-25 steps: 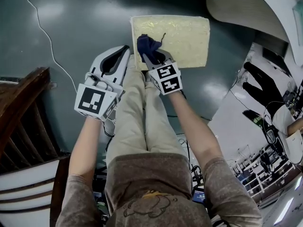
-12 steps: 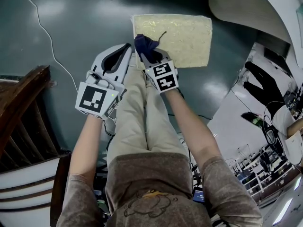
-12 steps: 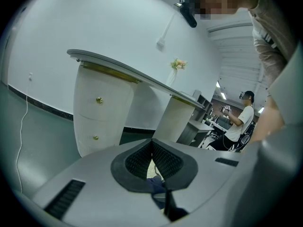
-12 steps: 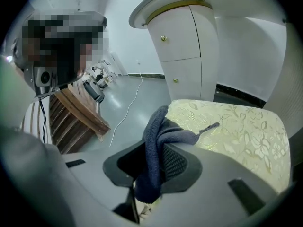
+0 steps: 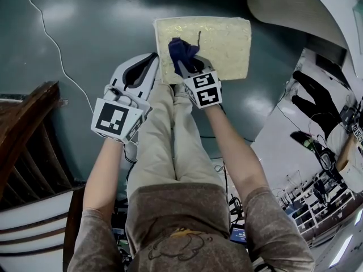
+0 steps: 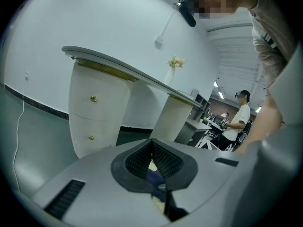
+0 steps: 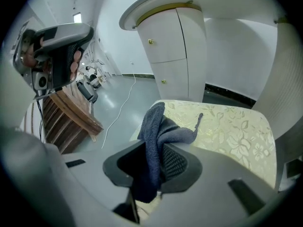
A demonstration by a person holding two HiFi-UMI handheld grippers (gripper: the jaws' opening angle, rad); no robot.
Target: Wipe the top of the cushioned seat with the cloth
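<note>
Over the near left part of the cushioned seat [image 5: 224, 41], the right hand-held gripper [image 5: 188, 64] is pinching a dark blue cloth [image 5: 181, 51], which sits bunched up on the yellow flowery top. The left hand-held gripper [image 5: 146, 62] hangs just off the seat's left edge, jaws pressed together with nothing between them. The seat's on the grey-green floor [image 5: 85, 33].

The dark blue cloth [image 5: 181, 51], bunched up, is pinched in the right tool's [image 5: 189, 67] jaws and sticks out ahead of it. It touches the near left part of the flat, pale yellow, flower-patterned seat [image 5: 224, 38].
</note>
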